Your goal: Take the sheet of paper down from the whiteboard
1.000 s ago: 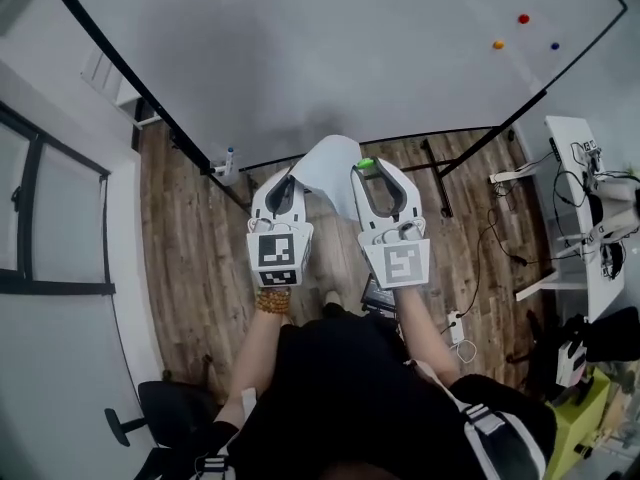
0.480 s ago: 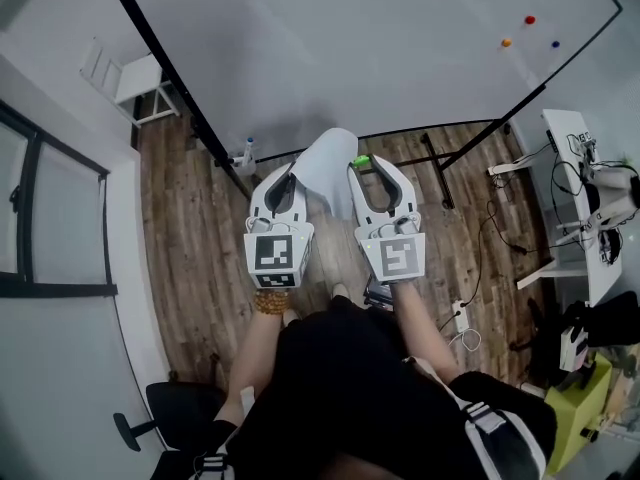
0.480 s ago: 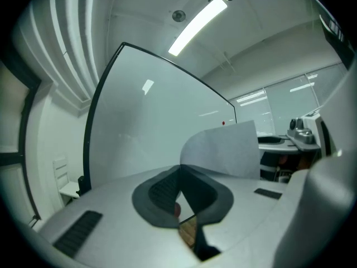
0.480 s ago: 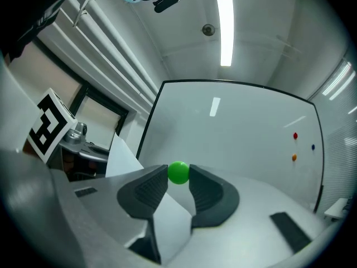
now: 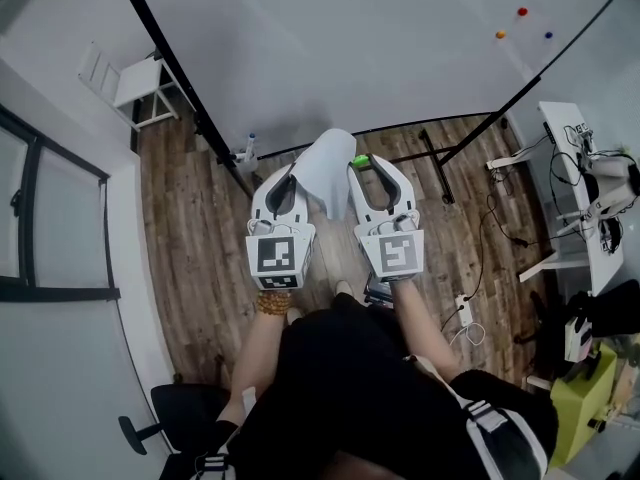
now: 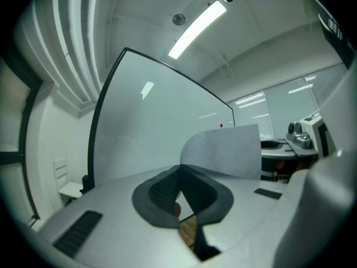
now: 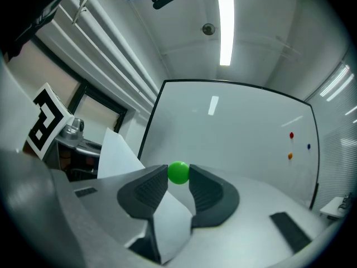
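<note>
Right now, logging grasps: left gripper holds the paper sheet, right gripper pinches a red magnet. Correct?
The magnet is green, not red; the right gripper view shows it in the right gripper. The left gripper does hold the paper sheet.

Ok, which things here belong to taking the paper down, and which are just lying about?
Job: sheet of paper, clamped in left gripper; green magnet, pinched in right gripper; whiteboard.
Lying about: red magnet, orange magnet, blue magnet on the board; white chair; office chair; desk.

The paper (image 5: 332,163) disappears low down behind the left gripper (image 5: 290,175) and right gripper (image 5: 365,166). The whiteboard (image 5: 350,48) runs off the top edge; its three dots (image 5: 522,12) are too small to identify.
</note>
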Demonstrator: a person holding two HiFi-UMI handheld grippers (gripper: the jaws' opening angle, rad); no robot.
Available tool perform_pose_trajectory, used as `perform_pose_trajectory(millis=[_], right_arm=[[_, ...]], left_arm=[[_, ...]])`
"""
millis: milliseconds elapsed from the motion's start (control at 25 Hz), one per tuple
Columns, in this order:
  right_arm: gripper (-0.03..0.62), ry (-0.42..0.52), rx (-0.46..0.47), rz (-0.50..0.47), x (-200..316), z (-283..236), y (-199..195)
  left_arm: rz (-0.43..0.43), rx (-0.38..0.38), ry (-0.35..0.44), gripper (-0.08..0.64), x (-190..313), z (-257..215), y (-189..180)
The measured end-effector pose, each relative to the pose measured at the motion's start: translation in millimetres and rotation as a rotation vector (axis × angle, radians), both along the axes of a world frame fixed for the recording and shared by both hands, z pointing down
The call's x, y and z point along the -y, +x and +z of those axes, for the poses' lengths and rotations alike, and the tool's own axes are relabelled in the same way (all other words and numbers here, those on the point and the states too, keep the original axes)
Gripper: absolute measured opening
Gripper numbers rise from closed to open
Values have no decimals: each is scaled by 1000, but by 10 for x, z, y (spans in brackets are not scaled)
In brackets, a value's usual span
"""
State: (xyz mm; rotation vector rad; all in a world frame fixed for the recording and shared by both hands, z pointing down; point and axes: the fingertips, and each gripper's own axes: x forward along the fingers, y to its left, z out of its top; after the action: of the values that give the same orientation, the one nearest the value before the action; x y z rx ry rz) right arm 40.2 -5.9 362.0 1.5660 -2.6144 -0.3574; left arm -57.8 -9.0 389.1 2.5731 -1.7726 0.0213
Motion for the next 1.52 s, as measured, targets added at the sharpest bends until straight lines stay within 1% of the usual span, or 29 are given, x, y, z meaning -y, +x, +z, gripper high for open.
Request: perform_pose_trajectory(millis=[480,680,880,1120,1320,1520], right_arm=[[118,-4,-16,52,-60,-5,277],[117,1,-43,40,-74,9,281],[117,0,-44,30,-71,7,280],[117,24,-74,28,-79,-3,300],[117,36,-66,29,-67,-22,364],[117,23,-70,34,-66,-5,487]], left_arm=[[14,5,4,9,-63,21,138],[19,5,-7,9,-73,50,182],[17,7,-7,9,-73,50,198],[14,8,-9,9,-73,65,214],[21,13,-6,9,-65,65,281],[20,12,-2,9,-81,27,379]])
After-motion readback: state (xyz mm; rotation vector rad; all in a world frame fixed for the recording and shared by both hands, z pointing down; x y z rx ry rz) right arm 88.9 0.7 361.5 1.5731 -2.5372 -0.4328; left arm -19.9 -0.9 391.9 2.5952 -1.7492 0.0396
